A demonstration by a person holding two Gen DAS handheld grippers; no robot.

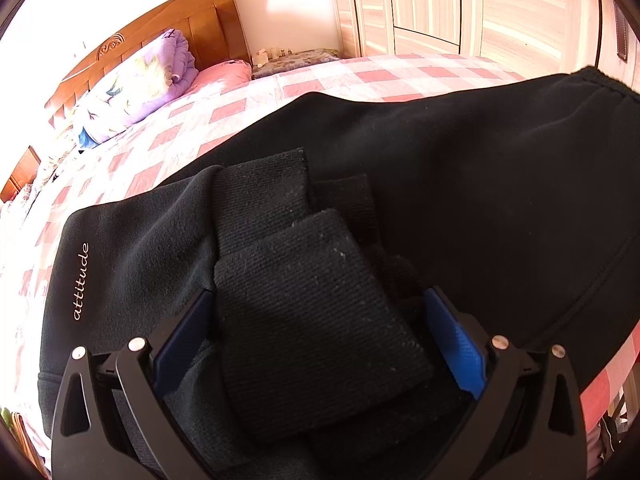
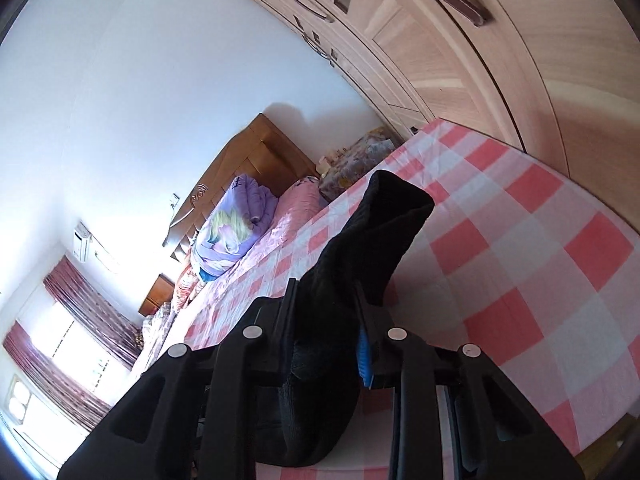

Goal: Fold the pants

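Hidden/unclear: the fingertips of the left gripper (image 1: 316,344) are buried under ribbed black cuff fabric; only the blue inner pads (image 1: 454,344) show at either side. The jaws stand wide with the cuffs bunched between them, but whether the pads actually press the cloth cannot be told. In the right wrist view the right gripper (image 2: 326,320) has its jaws drawn close together and clenched on a fold of the same cloth, which rises past the fingers and blocks the middle of the view; the lower end of that fold is cut off by the gripper body.

Task item: the black fleece pants (image 1: 460,184), with small cursive "attitude" lettering near one edge, lie spread across the pink-and-white checked bed sheet (image 1: 376,76). One end is lifted in the right gripper; the ribbed cuffs sit at the left gripper.

Surroundings: a folded lilac floral quilt (image 1: 136,84) and a pink pillow (image 1: 224,76) rest against the carved brown wooden headboard (image 1: 192,28). A pale wood-grain wardrobe (image 1: 460,4) stands beyond the bed's far side. A cluttered bedside stand (image 1: 296,58) sits between headboard and wardrobe; its small items are too small to identify. A wall air conditioner (image 2: 82,246) hangs above dark red curtains (image 2: 80,320).
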